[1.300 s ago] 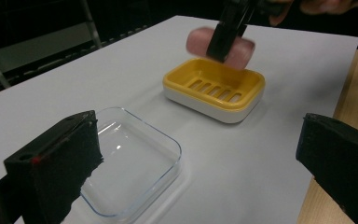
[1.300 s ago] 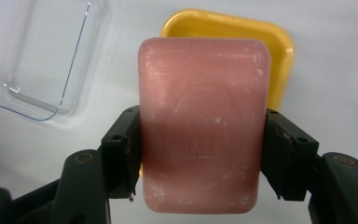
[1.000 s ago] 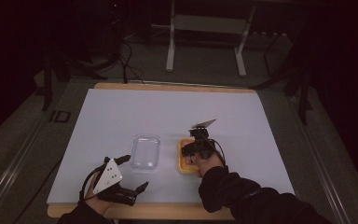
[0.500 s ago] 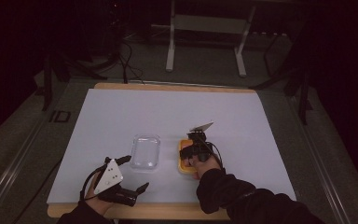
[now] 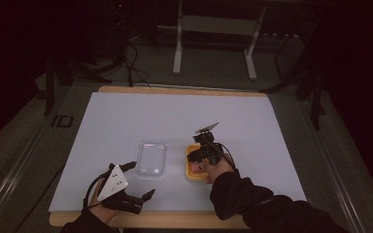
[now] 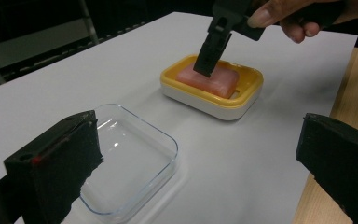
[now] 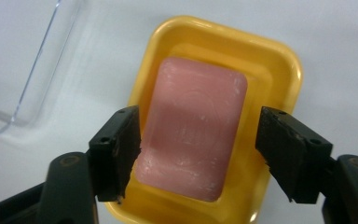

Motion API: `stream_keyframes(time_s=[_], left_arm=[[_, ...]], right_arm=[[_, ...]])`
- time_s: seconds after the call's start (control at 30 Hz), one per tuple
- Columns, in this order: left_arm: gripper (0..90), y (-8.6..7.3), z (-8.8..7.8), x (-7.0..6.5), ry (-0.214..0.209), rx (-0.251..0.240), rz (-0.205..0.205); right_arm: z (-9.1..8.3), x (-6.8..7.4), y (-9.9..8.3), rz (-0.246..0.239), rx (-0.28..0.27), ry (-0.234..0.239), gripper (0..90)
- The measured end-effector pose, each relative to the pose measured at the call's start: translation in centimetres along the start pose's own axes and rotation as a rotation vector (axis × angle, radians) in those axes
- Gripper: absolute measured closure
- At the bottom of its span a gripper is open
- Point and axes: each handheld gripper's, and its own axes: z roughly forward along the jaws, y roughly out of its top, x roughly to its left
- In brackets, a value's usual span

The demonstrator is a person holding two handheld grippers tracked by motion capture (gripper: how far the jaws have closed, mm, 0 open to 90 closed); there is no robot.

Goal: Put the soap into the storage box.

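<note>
Right gripper (image 5: pixel 194 156) poised over the pink soap bar (image 7: pixel 192 142), pointing down at it. Jaws just been opening, now parted a little wider than the bar, one black pad to either side of its near half. Small gaps visible between each pad and the bar's edges in the right gripper view, so nothing clamped, nothing lifted. Soap lying flat in the yellow soap dish (image 7: pixel 280 63), between the fingers (image 7: pixel 117 144) and a little beyond their tips, the dish's rim reaching out past both pads. Seen from the left gripper view, one finger of the right gripper (image 6: pixel 213 45) down at the top of the soap (image 6: pixel 212 79); could not tell there whether touching or just above.

Left gripper (image 5: pixel 143 181) held low at the table's near edge, jaws spread wide and holding nothing. Clear plastic lid (image 6: pixel 129 163) lying on the white table cover (image 5: pixel 126 116) just ahead of the left-hand finger (image 6: pixel 58 163) in that view, partly between the two tips. Dish (image 6: pixel 242 95) farther ahead of those tips, beside the lid and apart from it.
</note>
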Motion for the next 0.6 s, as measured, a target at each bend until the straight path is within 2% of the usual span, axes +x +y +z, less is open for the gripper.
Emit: stream_keyframes(time_s=[0.07,0.1,0.2,0.33,0.37,0.47,0.53,0.6], left_arm=[[0.2,0.1,0.0,0.1,-0.003,-0.006,-0.003],[0.2,0.1,0.0,0.1,-0.005,-0.010,-0.003],[0.2,0.1,0.2,0.1,-0.010,-0.008,-0.005],[0.2,0.1,0.3,0.2,-0.012,-0.004,-0.001],[0.2,0.1,0.5,0.2,-0.015,0.003,0.003],[0.2,0.0,0.4,0.2,-0.015,0.000,0.005],[0.2,0.0,0.4,0.2,-0.014,0.002,0.001],[0.2,-0.1,0.4,0.4,-0.016,0.002,-0.005]], right_arm=[[-0.2,0.0,0.1,-0.025,0.012,0.007,28.5],[-0.3,0.0,0.1,-0.053,0.013,-0.007,27.3],[-0.6,-0.3,0.0,-0.089,0.001,-0.018,27.3],[-0.9,-0.9,0.0,-0.104,0.002,-0.012,27.1],[-1.1,-1.3,0.0,-0.125,-0.008,-0.009,23.0],[-1.5,-2.0,0.0,-0.158,-0.026,0.028,12.9],[-1.6,-2.4,-0.2,-0.171,-0.036,0.067,12.7],[-1.4,-2.7,-0.3,-0.197,-0.033,0.069,13.2]])
